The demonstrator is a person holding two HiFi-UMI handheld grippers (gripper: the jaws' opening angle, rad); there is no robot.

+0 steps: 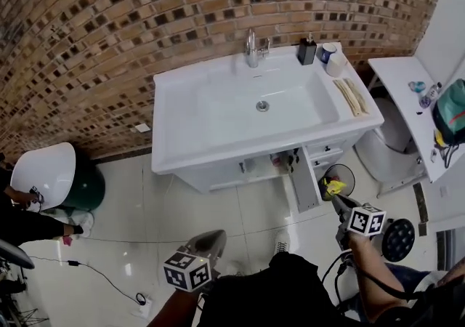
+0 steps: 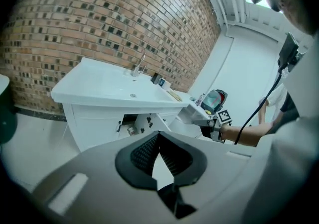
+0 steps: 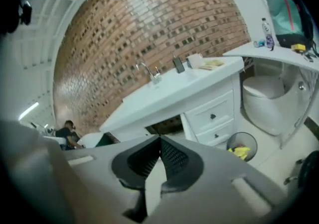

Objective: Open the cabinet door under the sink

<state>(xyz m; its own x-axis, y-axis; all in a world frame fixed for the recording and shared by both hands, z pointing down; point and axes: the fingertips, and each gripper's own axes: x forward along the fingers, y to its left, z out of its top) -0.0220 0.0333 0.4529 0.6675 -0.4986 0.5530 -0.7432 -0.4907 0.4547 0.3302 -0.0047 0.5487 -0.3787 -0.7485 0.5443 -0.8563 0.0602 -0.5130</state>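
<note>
What worries us most here is a bump rather than a miss. The door (image 1: 304,180) under the sink (image 1: 218,118) already stands swung out, edge toward us. The dark inside of the cabinet (image 1: 265,166) shows on its left, and the bin (image 1: 338,180) sits just to its right. If we drive the right gripper (image 1: 340,204) forward carelessly, it could knock the door's free edge or tip the bin. We also judge that a wider swing would bring the door up against the bin.

The left door (image 1: 218,175) looks shut, and its handle (image 1: 242,168) is small and dark. If that is the one wanted, we cannot take it as things are. Both grippers have their pads pressed together at the tips with nothing between them, as the left gripper (image 2: 159,136) and the right gripper (image 3: 160,141) each show in their own views. Shut jaws would only skid off such a handle or push the panel in harder.

The open door lies ahead of the right gripper, near but not touching; in the right gripper view it (image 3: 188,127) shows just above and right of the tips. The left gripper (image 1: 211,242) hangs farther back, well apart from the cabinet, with the door (image 2: 152,121) straight ahead beyond its jaws.
</note>
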